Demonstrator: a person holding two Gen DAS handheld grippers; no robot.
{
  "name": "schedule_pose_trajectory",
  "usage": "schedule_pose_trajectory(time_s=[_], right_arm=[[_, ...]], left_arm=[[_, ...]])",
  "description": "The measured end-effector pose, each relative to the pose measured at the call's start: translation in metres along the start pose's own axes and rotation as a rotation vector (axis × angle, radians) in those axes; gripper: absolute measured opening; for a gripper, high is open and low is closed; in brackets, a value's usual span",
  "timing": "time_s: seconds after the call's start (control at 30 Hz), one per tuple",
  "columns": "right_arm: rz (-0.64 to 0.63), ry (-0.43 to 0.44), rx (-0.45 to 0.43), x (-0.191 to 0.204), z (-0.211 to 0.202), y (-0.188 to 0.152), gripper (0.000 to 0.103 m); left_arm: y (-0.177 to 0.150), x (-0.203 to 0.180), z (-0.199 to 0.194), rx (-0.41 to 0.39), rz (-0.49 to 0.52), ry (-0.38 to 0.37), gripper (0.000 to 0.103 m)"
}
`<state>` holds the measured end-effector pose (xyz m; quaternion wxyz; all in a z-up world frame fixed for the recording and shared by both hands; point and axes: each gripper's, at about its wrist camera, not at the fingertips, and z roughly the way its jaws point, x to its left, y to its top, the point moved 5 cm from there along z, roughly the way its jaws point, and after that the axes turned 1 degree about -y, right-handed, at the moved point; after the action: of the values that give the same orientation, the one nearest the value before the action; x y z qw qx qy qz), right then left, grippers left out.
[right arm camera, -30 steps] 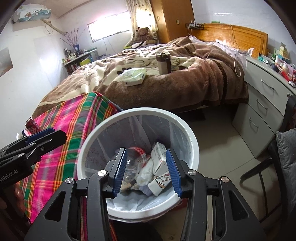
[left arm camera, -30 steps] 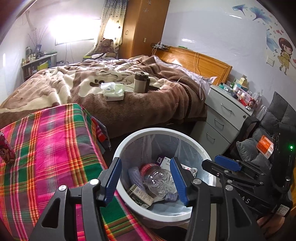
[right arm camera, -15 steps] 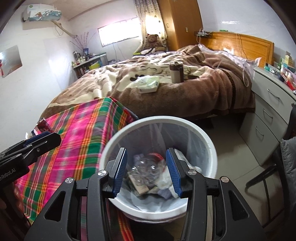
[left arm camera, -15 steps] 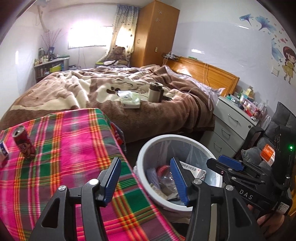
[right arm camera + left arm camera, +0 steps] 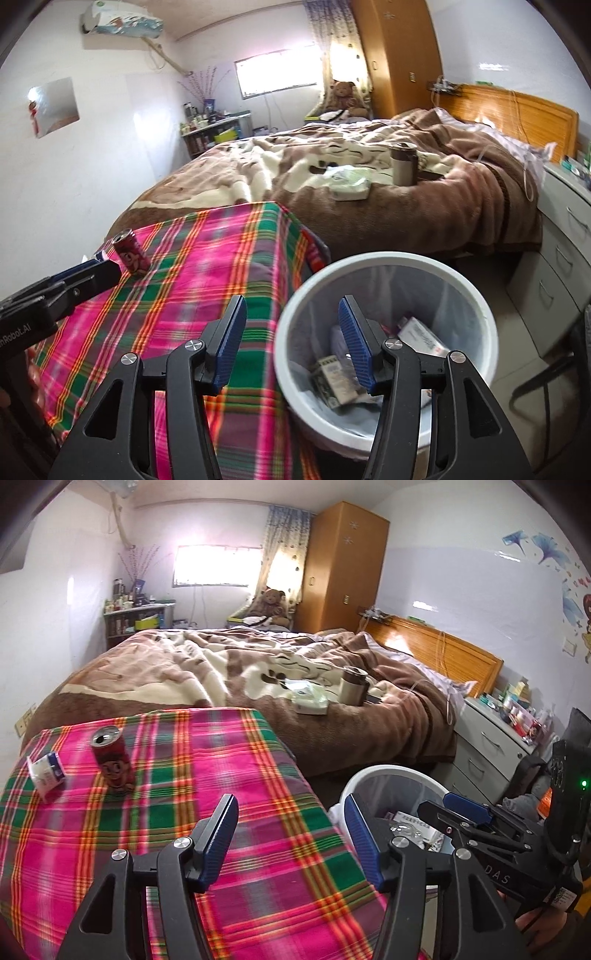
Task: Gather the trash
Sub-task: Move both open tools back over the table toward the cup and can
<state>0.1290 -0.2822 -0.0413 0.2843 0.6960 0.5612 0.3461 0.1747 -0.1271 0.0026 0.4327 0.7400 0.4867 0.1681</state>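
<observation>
- My right gripper [image 5: 466,809] reads "DAS"; my left gripper [image 5: 79,271] reads "nRobot.AI".
- Both jaws wide, empty.
- Red can [image 5: 112,760] and small carton [image 5: 46,769] stand on plaid cloth [image 5: 236,775].
- Since earlier, both grippers moved from trash bin [image 5: 384,258] toward cloth.

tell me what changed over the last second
Both grippers swung left, away from the trash bin toward the plaid table: the left gripper now faces the red can and small carton. Both stayed open and empty; the trash stayed put.
</observation>
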Motion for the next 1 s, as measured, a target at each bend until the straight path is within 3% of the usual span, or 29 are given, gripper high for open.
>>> schedule_pose_trajectory(time_s=[0.4,0.57,0.7,1.0], right_arm=[[-0.065,0.087,0.008,0.058,0.021,0.006,0.059],[-0.099,0.132,0.021,0.088,0.034,0.009,0.06],[-0.114,0.171,0.033,0.108,0.042,0.011,0.07],[-0.168,0.219,0.067,0.155,0.066,0.013,0.07]], left_arm=[[-0.006,0.072,-0.021,-0.025,-0.072,0.095,0.062],[-0.01,0.113,-0.03,-0.028,-0.11,0.156,0.063],[-0.01,0.151,-0.04,-0.042,-0.152,0.21,0.063],[-0.01,0.22,-0.045,-0.033,-0.217,0.293,0.064]])
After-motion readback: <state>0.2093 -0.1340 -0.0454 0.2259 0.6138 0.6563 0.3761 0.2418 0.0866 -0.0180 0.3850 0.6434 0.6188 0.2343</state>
